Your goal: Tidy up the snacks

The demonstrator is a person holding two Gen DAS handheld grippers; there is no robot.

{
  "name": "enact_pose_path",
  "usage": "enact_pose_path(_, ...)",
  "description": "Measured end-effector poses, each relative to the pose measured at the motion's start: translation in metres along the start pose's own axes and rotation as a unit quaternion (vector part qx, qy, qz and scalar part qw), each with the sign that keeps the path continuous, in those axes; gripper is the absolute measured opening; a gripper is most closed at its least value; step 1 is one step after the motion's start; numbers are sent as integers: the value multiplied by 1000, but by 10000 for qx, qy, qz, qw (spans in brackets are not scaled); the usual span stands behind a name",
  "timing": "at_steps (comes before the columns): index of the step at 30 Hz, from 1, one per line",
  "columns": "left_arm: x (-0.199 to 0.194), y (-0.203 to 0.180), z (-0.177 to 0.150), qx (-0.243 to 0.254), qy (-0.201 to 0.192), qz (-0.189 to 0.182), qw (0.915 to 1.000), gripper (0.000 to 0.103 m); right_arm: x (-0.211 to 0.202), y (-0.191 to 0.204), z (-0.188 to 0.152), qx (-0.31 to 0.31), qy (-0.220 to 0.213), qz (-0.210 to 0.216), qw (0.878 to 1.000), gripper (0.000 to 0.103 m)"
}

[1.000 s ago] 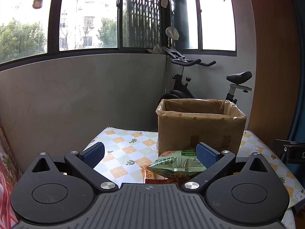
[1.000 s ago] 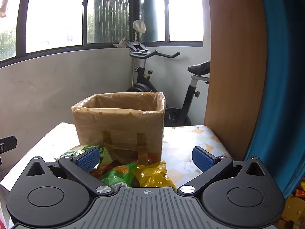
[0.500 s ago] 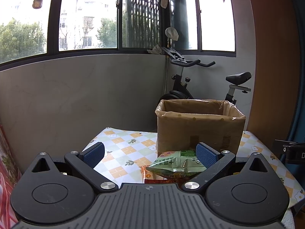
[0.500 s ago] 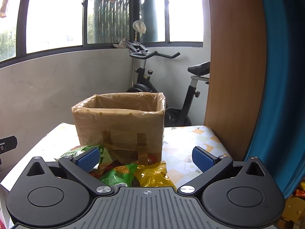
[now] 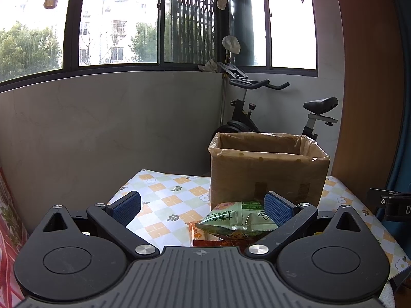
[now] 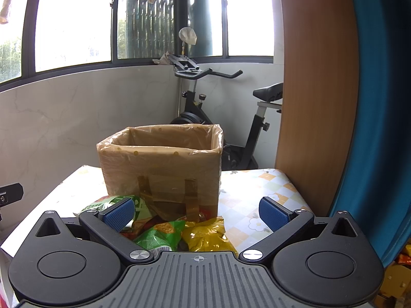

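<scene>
A cardboard box (image 5: 268, 173) lined with clear plastic stands open on the checked tablecloth (image 5: 164, 200); the right wrist view shows the same box (image 6: 164, 169). Snack bags lie in a heap in front of it: a pale green bag (image 5: 236, 218) over an orange-red bag (image 5: 203, 236) in the left wrist view, and a green bag (image 6: 159, 236), a yellow bag (image 6: 208, 236) and another green bag (image 6: 113, 204) in the right wrist view. My left gripper (image 5: 201, 208) is open above the table, short of the heap. My right gripper (image 6: 196, 213) is open above the bags, holding nothing.
An exercise bike (image 6: 213, 118) stands behind the table by the grey wall under the windows. A wooden panel (image 6: 316, 102) and a blue curtain (image 6: 380, 118) close off the right side. The table's near right edge (image 5: 385, 241) drops away. The other gripper's body (image 5: 390, 205) shows at the right.
</scene>
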State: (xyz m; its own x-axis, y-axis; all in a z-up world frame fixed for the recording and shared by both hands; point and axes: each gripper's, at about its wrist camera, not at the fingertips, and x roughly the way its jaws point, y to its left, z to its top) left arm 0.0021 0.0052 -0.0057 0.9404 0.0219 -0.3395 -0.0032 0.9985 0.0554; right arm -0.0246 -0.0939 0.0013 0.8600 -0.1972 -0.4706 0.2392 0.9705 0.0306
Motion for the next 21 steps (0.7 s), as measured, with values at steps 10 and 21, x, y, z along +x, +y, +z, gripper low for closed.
enact_pose_path(10, -1, 1, 0, -4, -9, -5, 10000, 103, 0, 0, 0, 5, -1, -1, 10000, 103)
enact_pose_path(21, -1, 1, 0, -5, -9, -6, 10000, 103, 0, 0, 0, 8, 2, -3, 10000, 103)
